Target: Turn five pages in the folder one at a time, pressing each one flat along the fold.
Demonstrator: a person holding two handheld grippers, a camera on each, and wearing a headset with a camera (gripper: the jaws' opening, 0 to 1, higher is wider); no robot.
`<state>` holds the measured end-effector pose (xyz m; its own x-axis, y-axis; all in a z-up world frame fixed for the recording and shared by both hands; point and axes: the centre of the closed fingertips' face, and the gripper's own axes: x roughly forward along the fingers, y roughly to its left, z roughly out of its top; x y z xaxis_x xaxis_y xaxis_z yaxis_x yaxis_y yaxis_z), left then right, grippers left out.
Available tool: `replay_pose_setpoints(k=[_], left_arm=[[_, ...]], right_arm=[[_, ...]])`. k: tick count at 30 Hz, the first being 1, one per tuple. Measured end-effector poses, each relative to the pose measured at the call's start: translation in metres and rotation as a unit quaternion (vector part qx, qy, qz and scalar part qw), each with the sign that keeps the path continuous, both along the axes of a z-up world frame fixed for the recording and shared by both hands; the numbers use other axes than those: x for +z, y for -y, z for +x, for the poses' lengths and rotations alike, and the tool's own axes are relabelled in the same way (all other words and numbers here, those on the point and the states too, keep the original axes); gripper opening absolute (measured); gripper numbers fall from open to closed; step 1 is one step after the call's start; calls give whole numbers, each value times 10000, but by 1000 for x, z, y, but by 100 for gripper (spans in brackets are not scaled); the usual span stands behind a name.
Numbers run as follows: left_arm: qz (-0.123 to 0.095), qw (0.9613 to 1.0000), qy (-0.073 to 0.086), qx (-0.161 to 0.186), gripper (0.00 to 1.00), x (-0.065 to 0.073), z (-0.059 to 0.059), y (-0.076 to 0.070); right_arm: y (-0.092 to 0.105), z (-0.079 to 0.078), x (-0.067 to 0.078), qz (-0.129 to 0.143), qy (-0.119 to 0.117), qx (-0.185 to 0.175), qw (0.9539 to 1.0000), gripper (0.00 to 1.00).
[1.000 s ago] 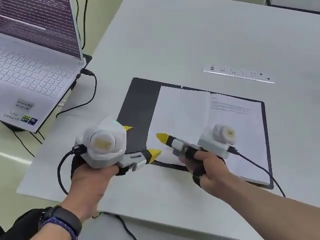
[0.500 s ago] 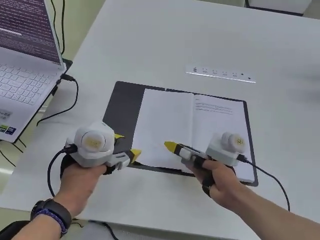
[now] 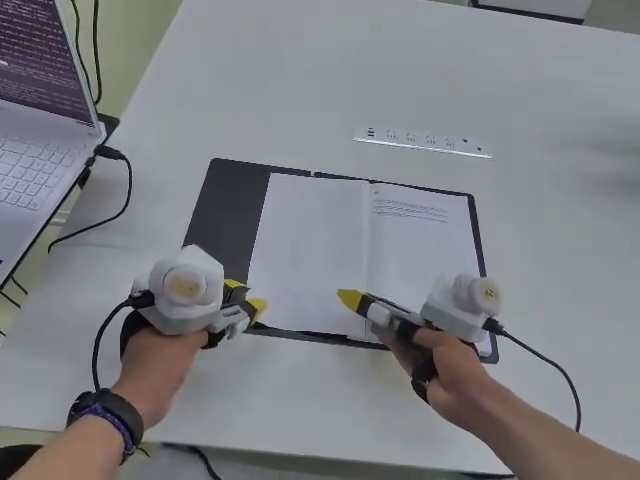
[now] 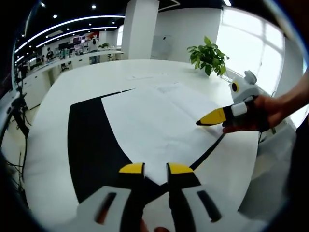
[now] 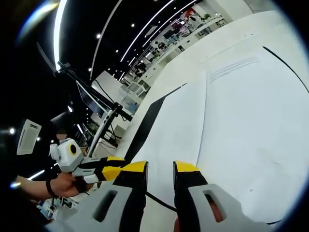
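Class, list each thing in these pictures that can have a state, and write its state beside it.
Folder: open, flat on the table.
Pages: lying flat, none lifted.
Laptop: open, switched on.
Left gripper: jaws slightly apart, holding nothing.
Right gripper: jaws slightly apart, holding nothing.

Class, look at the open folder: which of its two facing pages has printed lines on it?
The right-hand page, with faint print near its top edge; the left-hand page beside it is blank white.

Laptop (image 3: 30, 160) cut off at left edge; printed lines in folder (image 3: 225, 215) too small to read.
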<state>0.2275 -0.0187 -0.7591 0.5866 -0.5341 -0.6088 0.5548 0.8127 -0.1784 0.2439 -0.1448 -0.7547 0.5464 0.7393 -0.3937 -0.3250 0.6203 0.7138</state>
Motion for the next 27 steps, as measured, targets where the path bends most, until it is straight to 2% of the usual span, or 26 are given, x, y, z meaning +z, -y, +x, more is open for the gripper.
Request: replay_pose_setpoints(k=[2,11,14,17,20,27], left_arm=[[-63,10000,-68,-2,10,-6,-1,2],[-62,9993,-313,170,4,-27,-4,-3],[-34,9991,-371,212,1,-29,-7,-4],[-56,9992,-298,253,0,-27,-7,-4],[47,9994,-240,234,0,-28,-6,-3],[-45,9990,-285,339,0,-25,-7,-2]], right_arm=[[4,0,-1,1,-11,-30,10000,19],[18,0,-5,-33,-53,-118,9999,18],[20,1,-5,-55,-53,-124,9999,17],[21,3,-4,-57,-35,-129,9999,16],[21,5,-5,-102,-14,-67,9999,16],[25,18,-6,-115,7,-51,9999,14]])
